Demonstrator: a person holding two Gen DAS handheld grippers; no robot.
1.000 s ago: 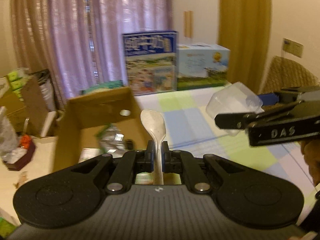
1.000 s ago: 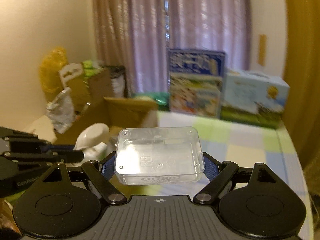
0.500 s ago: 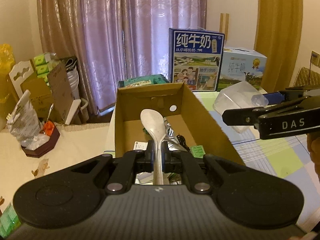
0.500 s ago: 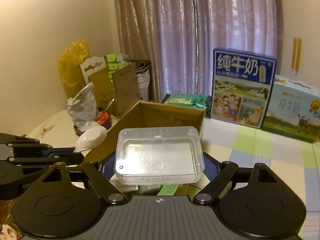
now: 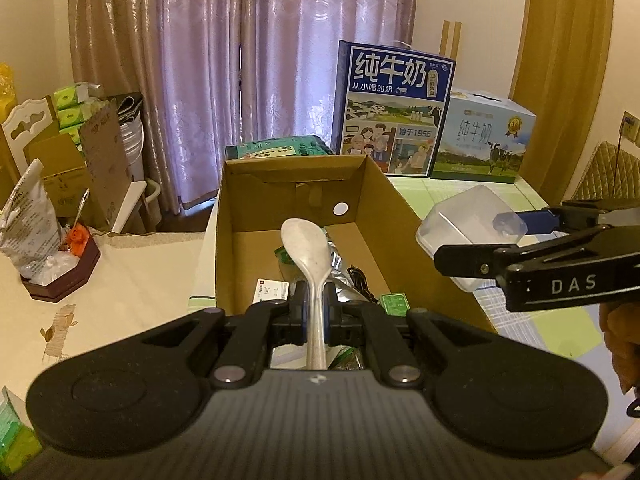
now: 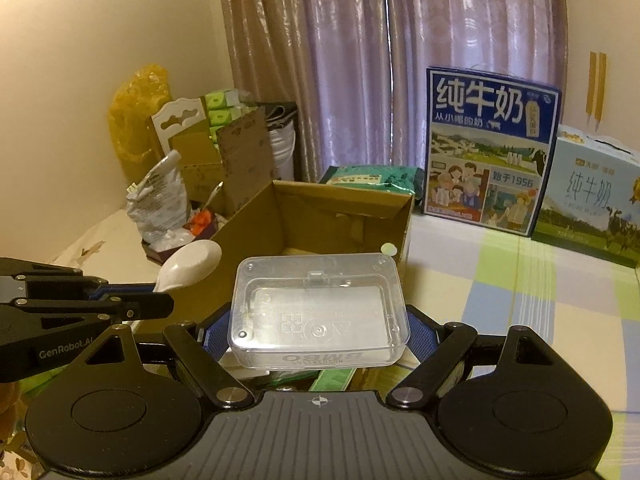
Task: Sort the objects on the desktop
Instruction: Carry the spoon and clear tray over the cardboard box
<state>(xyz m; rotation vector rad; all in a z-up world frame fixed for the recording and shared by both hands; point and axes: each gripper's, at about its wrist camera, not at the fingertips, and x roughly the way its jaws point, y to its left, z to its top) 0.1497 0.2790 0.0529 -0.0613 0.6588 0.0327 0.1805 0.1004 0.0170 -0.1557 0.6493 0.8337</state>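
- Left gripper point(image 5: 316, 316): jaws clamped tight on the handle of a white spoon point(image 5: 306, 244), bowl pointing up and away, right over the open cardboard box point(image 5: 392, 216).
- Right gripper point(image 6: 320, 340): jaws pressed against both ends of a clear plastic case point(image 6: 320, 316), held level, just beside the box's right wall.
- Inside the box there's a foil packet point(image 5: 340, 268), a black cable point(image 5: 360, 280), a small green packet point(image 5: 394, 304) and a white card point(image 5: 272, 290), so part of the sorting looks done.
- Left to do, I'd say: both held things have yet to be dropped in. What else waits on the table I cannot tell.
- Left view looks down into the box and catches the right gripper side-on, with a bit of the person's hand point(image 5: 620, 328) at the far right.
- Right view hides the box floor behind the case but shows the case's moulded underside and the checked tablecloth point(image 6: 520, 300).
- Two milk cartons stand beyond, against the curtain.
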